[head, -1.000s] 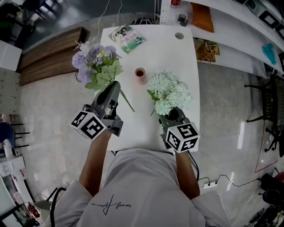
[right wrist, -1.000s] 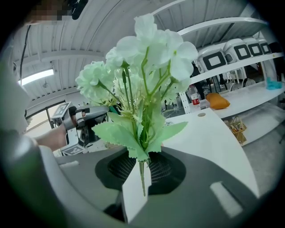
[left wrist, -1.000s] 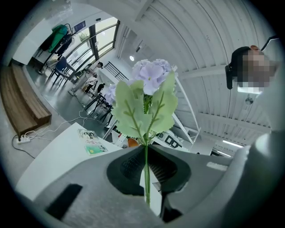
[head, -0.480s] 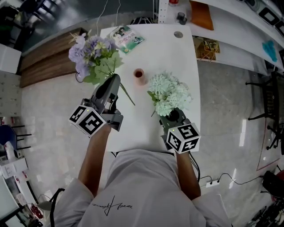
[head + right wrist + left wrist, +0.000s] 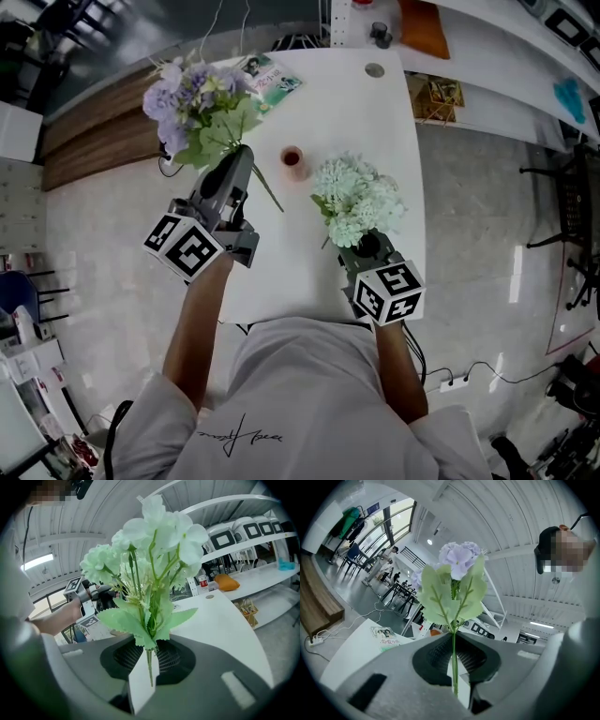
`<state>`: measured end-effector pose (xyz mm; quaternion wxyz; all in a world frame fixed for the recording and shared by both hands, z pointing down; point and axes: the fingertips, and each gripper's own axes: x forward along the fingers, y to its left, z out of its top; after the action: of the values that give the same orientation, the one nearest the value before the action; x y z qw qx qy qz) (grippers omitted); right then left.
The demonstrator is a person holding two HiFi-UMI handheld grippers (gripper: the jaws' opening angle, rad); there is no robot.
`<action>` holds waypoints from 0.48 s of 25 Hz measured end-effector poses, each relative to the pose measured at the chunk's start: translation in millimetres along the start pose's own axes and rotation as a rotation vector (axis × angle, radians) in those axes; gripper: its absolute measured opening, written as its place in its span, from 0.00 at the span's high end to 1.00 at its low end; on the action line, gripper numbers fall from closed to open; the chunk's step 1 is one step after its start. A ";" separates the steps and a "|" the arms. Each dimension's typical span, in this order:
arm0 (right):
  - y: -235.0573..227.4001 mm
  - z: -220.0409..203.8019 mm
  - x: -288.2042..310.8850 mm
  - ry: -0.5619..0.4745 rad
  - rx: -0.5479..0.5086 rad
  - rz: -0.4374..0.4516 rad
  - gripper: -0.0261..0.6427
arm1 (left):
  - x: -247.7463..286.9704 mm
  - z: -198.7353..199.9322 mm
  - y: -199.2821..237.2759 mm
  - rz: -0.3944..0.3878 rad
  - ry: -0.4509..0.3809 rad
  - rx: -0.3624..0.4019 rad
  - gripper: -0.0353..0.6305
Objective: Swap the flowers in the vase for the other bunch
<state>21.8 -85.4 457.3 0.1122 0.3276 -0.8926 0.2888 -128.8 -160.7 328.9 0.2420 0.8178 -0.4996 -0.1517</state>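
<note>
Floor (image 5: 478,234) of pale, glossy tile fills the room. A wooden bench (image 5: 94,141) runs along the left and white shelves (image 5: 487,56) along the right. A long white surface (image 5: 375,122) stretches away from the person between them.

The purple bunch (image 5: 192,103) is off the surface, at its far left corner. Its blooms reach out past the edge towards the bench. Its long axis slants from the bare stem end at lower right up to the blooms at upper left. The left hand-held gripper (image 5: 242,157) is clenched on its thin stem just below the leaves.

The white-green bunch (image 5: 361,202) is over the right half of the surface, with its blooms pointing away from the person and its stem towards them. The right hand-held gripper (image 5: 367,242) grasps the stem below the leaves.

A booklet (image 5: 267,77) lies flat near the far left corner. The small pink vase (image 5: 293,162) stands upright between the two bunches, apart from both.
</note>
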 end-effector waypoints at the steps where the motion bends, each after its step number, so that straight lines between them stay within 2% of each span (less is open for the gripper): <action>1: -0.1 -0.9 -0.9 0.001 0.000 -0.002 0.84 | 0.3 0.4 1.3 0.004 0.000 0.007 0.92; 6: 2.0 -7.6 -5.1 0.009 0.001 -0.013 0.84 | 0.4 4.2 2.2 0.005 -0.002 0.065 0.92; 12: 4.5 -17.3 -7.2 0.024 0.000 -0.016 0.84 | 2.8 4.4 2.8 -0.002 -0.013 0.071 0.92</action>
<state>24.5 -68.7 466.5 0.1251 0.3312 -0.8886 0.2916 -131.8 -165.3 326.8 0.2094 0.8254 -0.5054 -0.1396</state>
